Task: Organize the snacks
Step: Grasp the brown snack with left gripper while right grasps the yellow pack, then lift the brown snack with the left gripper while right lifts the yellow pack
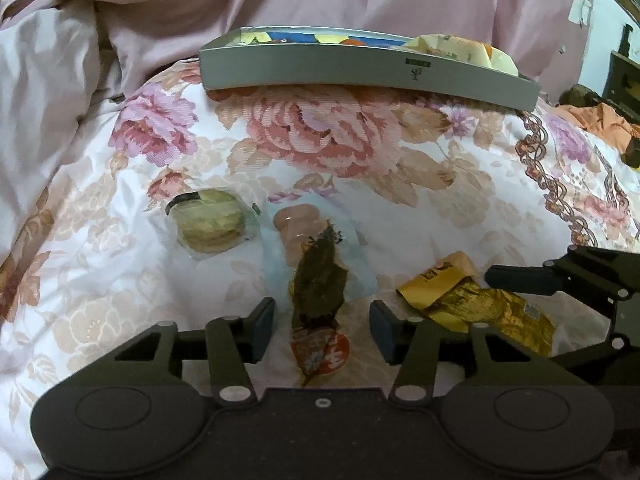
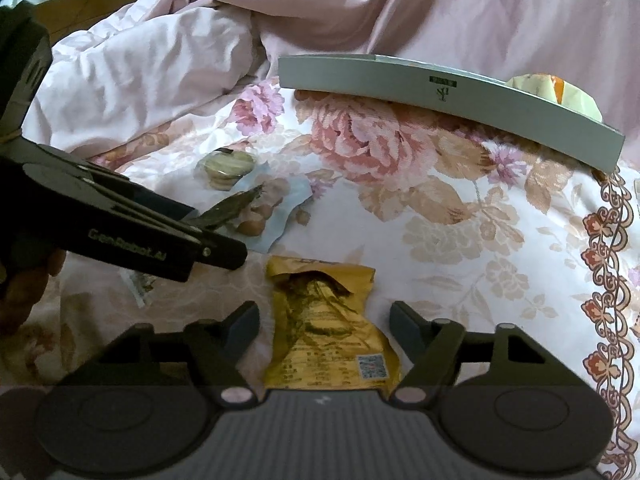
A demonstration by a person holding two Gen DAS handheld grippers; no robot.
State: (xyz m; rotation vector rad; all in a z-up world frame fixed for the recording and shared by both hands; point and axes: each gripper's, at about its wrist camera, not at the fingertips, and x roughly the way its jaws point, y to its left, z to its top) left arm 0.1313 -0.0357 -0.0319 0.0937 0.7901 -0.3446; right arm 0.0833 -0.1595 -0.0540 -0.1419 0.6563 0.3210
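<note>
My left gripper [image 1: 322,324] is open over a dark brown snack packet [image 1: 318,288] with a red label; the packet lies between the fingers with a gap on each side. It rests partly on a pale blue packet [image 1: 296,224] of pinkish pieces. A round greenish pastry [image 1: 212,226] in clear wrap lies to the left. My right gripper [image 2: 324,326] is open around a yellow packet [image 2: 328,332] without touching it. A grey tray [image 1: 360,70] holding several snacks sits beyond, also seen as the grey tray [image 2: 440,92] in the right wrist view.
Everything lies on a floral bedspread [image 1: 340,140]. A rumpled pink duvet [image 1: 80,80] rises at the left and back. An orange cloth [image 1: 596,120] lies at the far right. The left gripper's fingers [image 2: 216,252] and a hand [image 2: 28,292] show in the right wrist view.
</note>
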